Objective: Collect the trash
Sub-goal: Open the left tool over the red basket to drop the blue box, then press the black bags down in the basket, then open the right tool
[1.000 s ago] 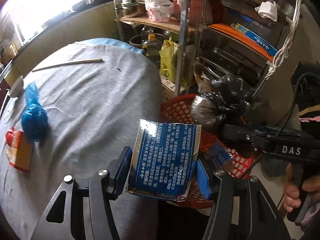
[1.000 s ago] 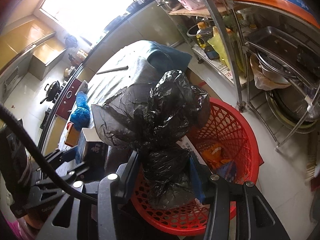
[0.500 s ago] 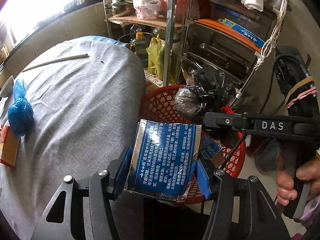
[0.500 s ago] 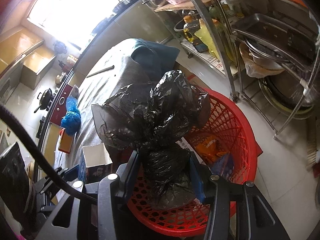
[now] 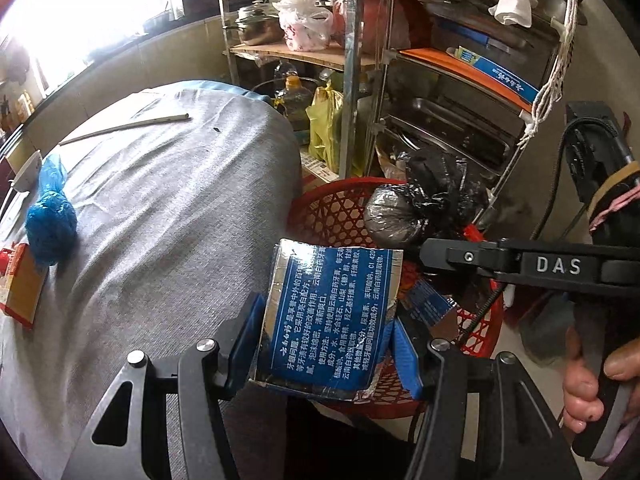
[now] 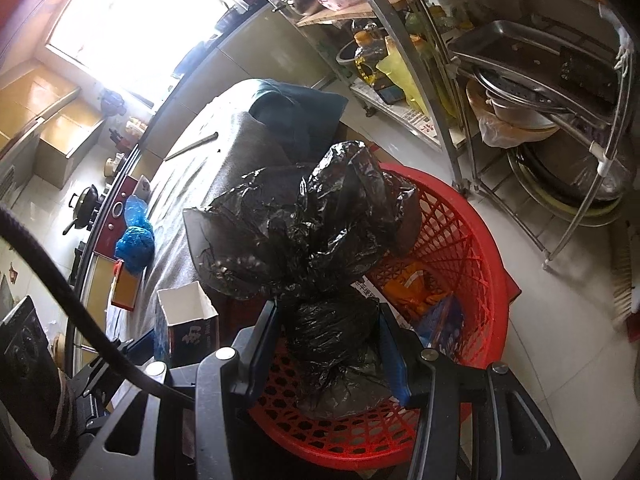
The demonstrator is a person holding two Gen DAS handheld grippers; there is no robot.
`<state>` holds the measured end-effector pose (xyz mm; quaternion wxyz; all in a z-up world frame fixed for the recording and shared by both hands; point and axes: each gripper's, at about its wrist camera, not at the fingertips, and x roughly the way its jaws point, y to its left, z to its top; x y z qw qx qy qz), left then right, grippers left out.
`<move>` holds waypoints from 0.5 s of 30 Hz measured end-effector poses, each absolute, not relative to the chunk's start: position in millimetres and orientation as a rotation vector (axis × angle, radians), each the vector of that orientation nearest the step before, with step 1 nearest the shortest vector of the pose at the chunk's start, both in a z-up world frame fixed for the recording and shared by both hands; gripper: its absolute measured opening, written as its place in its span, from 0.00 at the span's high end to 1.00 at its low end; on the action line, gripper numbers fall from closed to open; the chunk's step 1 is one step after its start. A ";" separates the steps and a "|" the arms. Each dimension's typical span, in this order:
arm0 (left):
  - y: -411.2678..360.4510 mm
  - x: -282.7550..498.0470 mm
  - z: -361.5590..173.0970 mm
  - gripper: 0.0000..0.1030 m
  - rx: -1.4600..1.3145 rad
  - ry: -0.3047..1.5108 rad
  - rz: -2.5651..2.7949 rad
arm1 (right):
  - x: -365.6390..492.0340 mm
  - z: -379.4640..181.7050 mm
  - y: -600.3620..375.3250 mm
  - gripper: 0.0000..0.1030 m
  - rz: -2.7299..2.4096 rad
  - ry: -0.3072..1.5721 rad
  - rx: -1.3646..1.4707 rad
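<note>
My left gripper [image 5: 326,344] is shut on a blue carton [image 5: 328,316] with white print, held at the table's right edge beside the red basket [image 5: 332,212]. My right gripper [image 6: 328,344] is shut on a black trash bag [image 6: 304,232] and holds it above the red basket [image 6: 460,240]. In the left wrist view the black bag [image 5: 420,204] hangs over the basket from the right gripper [image 5: 428,252]. The carton [image 6: 188,320] also shows in the right wrist view. A blue bag [image 5: 50,216] and a red and yellow box [image 5: 20,292] lie on the grey table [image 5: 160,208].
A metal shelf rack [image 5: 400,92] with pots, trays and bags stands right behind the basket. A thin stick [image 5: 128,126] lies on the far side of the table. The basket holds orange and blue wrappers [image 6: 420,292]. A stove counter [image 6: 92,216] runs along the table's left side.
The left wrist view has swung back left a little with the carton still gripped. The right gripper keeps the black bag over the basket, slightly further above it.
</note>
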<state>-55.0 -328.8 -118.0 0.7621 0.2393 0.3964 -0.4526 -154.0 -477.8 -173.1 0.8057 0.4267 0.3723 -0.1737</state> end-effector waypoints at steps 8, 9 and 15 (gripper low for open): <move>-322.9 -64.7 -107.8 0.41 0.528 0.812 -0.937 | -163.3 -163.8 -472.3 0.50 -0.352 0.771 0.892; -322.4 -66.7 -106.1 0.41 0.527 0.807 -0.934 | -165.3 -161.7 -471.6 0.50 -0.350 0.767 0.888; -323.0 -78.7 -92.2 0.41 0.533 0.767 -0.920 | -174.5 -145.7 -470.1 0.50 -0.332 0.745 0.863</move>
